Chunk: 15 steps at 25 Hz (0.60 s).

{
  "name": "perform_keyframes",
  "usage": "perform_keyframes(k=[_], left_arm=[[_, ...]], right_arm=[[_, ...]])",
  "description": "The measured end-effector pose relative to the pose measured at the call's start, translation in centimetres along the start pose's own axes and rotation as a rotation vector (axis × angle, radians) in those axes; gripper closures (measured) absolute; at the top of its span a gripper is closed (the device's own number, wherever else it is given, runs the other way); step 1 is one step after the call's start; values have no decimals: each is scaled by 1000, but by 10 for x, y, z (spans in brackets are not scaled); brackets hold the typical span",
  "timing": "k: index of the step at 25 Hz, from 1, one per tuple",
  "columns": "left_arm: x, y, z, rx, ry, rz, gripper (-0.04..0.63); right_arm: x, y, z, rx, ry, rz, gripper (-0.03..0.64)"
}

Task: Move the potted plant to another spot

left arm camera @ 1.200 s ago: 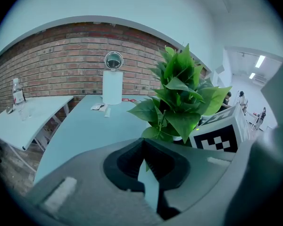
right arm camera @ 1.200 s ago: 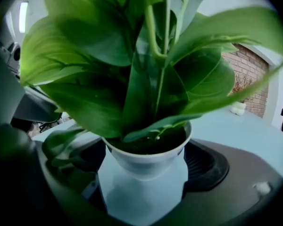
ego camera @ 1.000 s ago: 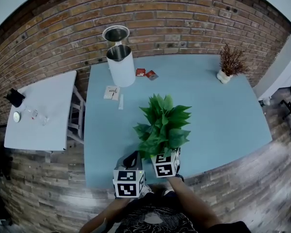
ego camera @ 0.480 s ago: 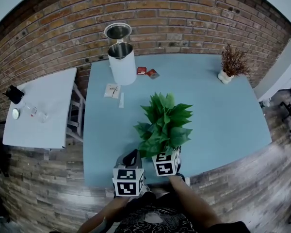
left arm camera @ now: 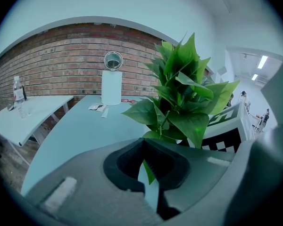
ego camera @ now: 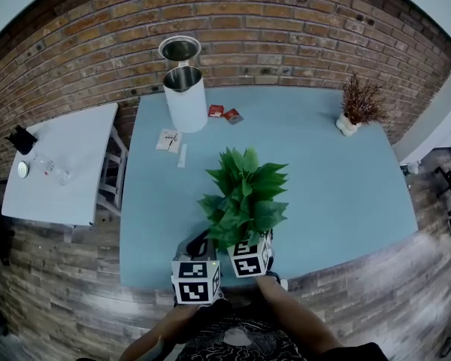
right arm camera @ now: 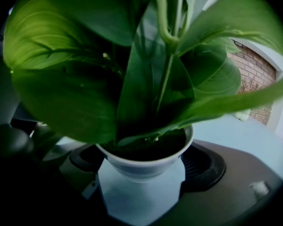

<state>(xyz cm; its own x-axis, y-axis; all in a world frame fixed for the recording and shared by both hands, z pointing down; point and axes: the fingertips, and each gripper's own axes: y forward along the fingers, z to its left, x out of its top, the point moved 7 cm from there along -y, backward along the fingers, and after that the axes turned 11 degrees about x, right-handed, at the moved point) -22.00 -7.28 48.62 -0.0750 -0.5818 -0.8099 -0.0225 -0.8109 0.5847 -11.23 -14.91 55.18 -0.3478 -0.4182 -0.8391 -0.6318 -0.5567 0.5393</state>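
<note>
**Right gripper view.** The jaws of the right gripper [right arm camera: 140, 185] are pressed in on either side of the white pot [right arm camera: 144, 166] of the potted plant [right arm camera: 132, 93], low on its tapered wall and under the rim. Dark soil fills the pot, and broad leaves crowd the lens. Judged from this view, the pot is stiff, smooth and probably slippery. Its taper makes the band under the rim the surest hold. The load looks light but top-heavy, and the stems and leaves are soft and bruise easily, so they are not a place to grip.

**Left gripper view.** The jaws of the left gripper [left arm camera: 148, 173] are drawn nearly together, with only a thin slit between them, and they grip nothing. A leaf tip shows beyond the slit. The foliage stands just to this gripper's right.

**Head view.** The plant is at the near edge of the pale blue table [ego camera: 338, 179], with both grippers beside its base. The tabletop is flat and mostly bare. At the far side are a white canister with a raised lid [ego camera: 184, 96], two small red packets [ego camera: 224, 113], paper slips [ego camera: 170, 140] and a dried sprig in a small pot [ego camera: 358, 104]. A brick wall [ego camera: 286, 28] lies behind, a white side table [ego camera: 68, 164] to the left, and plank flooring [ego camera: 52, 299] below.
</note>
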Motion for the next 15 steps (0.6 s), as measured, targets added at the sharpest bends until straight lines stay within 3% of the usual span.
perform_keyframes(k=[15], left_arm=[[8,6,-27,28,5,-17,595]], right_arm=[[-6,-12,-26,11,-2,2,120]])
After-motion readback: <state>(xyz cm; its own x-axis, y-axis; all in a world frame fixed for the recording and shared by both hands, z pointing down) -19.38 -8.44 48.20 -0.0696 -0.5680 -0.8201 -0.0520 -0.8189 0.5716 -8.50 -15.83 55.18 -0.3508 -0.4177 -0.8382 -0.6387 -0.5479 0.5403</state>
